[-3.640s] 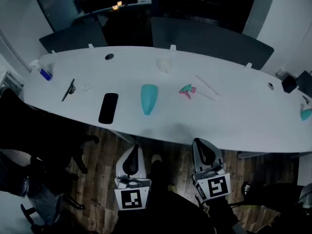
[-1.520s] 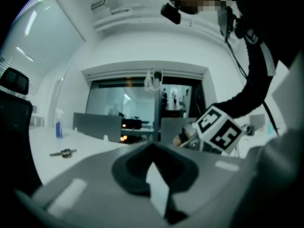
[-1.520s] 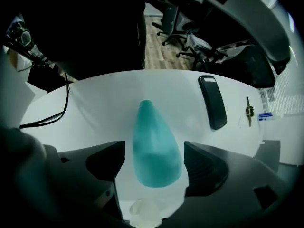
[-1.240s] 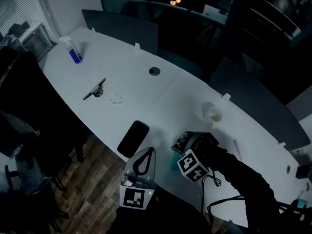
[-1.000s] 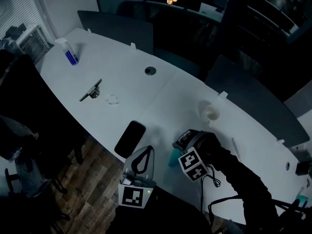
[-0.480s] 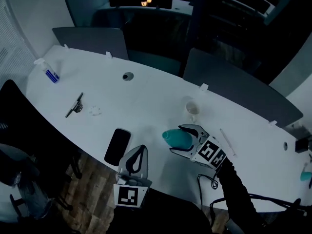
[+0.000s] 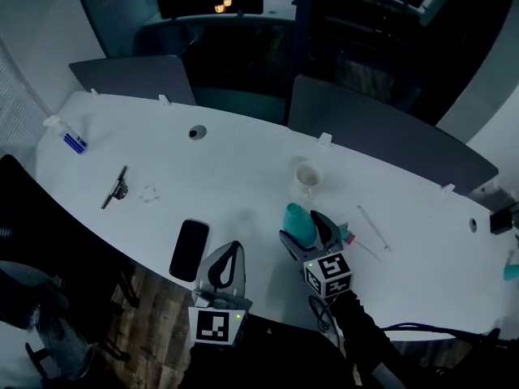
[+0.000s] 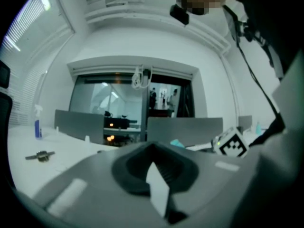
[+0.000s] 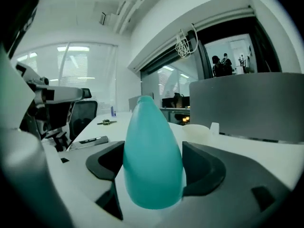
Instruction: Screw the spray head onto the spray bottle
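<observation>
Right, head view: right gripper (image 7: 304,233) is clamped on the teal spray bottle (image 7: 298,220) above the table (image 7: 243,168). The pink spray head (image 7: 349,235) lies just beside it, unheld.

Left gripper view: left gripper (image 8: 154,170) has its jaws together, empty.

Right gripper view: the pads squeeze the bottle's wide body, neck up. No spray head visible here.

Risk: the smooth tapered body probably twists in the grip under screwing torque.

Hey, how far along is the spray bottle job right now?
Done: the teal bottle is clamped upright in the right gripper. In hand: only that; the left gripper is shut and empty. Left: the spray head lies on the table beside the bottle, untouched, so picking it up and screwing it on remain.
</observation>
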### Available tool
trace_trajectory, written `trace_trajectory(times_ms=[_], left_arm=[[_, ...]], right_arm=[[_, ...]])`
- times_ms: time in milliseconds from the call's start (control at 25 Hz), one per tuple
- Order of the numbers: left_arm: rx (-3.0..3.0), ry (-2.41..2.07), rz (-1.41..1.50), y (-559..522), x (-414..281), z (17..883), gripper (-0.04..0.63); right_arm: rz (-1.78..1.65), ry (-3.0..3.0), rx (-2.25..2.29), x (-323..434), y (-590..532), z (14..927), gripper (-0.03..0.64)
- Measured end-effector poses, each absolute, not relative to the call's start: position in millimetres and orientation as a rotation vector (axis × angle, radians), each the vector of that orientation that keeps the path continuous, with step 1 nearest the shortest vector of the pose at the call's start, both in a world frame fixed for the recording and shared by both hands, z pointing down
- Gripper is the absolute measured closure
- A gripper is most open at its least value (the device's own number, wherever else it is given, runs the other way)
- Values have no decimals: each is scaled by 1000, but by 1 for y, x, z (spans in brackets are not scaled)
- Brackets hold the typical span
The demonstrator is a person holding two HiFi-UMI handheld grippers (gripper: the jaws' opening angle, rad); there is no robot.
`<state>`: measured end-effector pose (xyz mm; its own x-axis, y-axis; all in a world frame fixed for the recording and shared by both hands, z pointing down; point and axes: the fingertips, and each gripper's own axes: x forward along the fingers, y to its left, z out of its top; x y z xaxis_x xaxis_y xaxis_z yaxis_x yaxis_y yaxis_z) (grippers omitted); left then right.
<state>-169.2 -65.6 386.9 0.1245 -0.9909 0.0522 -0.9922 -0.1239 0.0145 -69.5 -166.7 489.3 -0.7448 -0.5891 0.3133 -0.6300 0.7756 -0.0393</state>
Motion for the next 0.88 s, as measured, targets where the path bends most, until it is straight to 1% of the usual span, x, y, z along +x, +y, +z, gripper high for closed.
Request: trace_trajectory(times_ms=[200, 440, 880], left_arm=[[2326, -2045, 48, -64, -168, 388, 601], [2313, -2048, 55, -61, -169, 390, 600], [2345, -2017, 49, -63, -162, 390, 600]], right_arm=[[207, -2621, 1028, -70, -163, 510, 250], [215, -2620, 1072, -66, -163, 515, 250], [276, -2592, 1064, -47, -144, 525, 250]])
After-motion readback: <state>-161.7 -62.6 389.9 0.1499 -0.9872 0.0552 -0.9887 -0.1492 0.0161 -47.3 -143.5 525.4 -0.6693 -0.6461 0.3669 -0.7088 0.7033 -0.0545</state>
